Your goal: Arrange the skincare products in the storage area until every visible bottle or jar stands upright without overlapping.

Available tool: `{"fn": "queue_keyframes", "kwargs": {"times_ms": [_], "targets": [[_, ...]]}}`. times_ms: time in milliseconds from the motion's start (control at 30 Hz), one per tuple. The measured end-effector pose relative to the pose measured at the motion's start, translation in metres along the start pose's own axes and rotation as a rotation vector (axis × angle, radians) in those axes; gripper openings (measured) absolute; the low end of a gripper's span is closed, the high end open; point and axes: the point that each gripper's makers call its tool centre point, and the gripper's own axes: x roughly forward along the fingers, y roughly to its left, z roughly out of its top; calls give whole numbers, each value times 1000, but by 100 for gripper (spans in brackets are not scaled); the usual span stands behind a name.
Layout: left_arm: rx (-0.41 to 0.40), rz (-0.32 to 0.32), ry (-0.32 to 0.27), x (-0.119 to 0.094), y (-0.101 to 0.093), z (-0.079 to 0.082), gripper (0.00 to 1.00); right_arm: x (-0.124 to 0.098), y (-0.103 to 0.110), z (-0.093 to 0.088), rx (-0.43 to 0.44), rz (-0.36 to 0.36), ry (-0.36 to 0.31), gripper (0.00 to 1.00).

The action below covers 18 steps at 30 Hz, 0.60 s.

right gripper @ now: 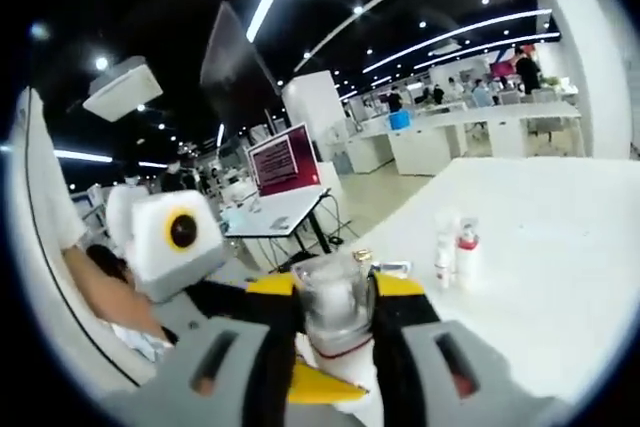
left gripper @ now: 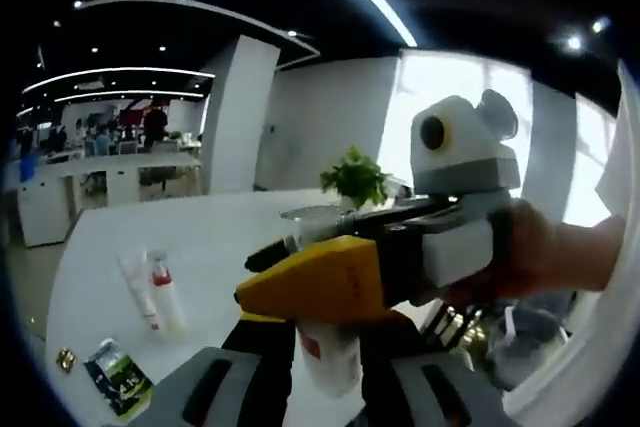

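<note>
A: Left gripper [left gripper: 322, 347] first: its jaws rise from the bottom of the left gripper view, clamped on a white bottle with a red band [left gripper: 328, 352]. Right gripper [left gripper: 300, 287], yellow-tipped, reaches in from the right of that view, held by a hand [left gripper: 535, 247], pinching the same bottle's clear cap.

B: And in the right gripper view?

A: Right gripper [right gripper: 335, 332] has the clear cap [right gripper: 333, 307] squeezed between its jaws; left gripper [right gripper: 200, 277] comes in from the left below it.

B: Where are the other products?

A: On the white table [left gripper: 200, 237], well apart. Left to right in the left gripper view: a dark sachet [left gripper: 118, 377], then a white tube [left gripper: 138, 287] touching a red-capped bottle [left gripper: 165, 292], both lying flat. Behind stands a green plant [left gripper: 355, 179].
</note>
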Motion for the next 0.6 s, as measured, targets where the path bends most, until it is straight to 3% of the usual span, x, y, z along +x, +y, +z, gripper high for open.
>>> {"fn": "queue_keyframes", "kwargs": {"times_ms": [367,600], "targets": [[14,-33,-22,-8,-7,-3,26,-4,10,-4,-60,58,29,24],[-30,-145,-57,-15,-14,3,25,-14,21,0,-82,150,21,24]]}}
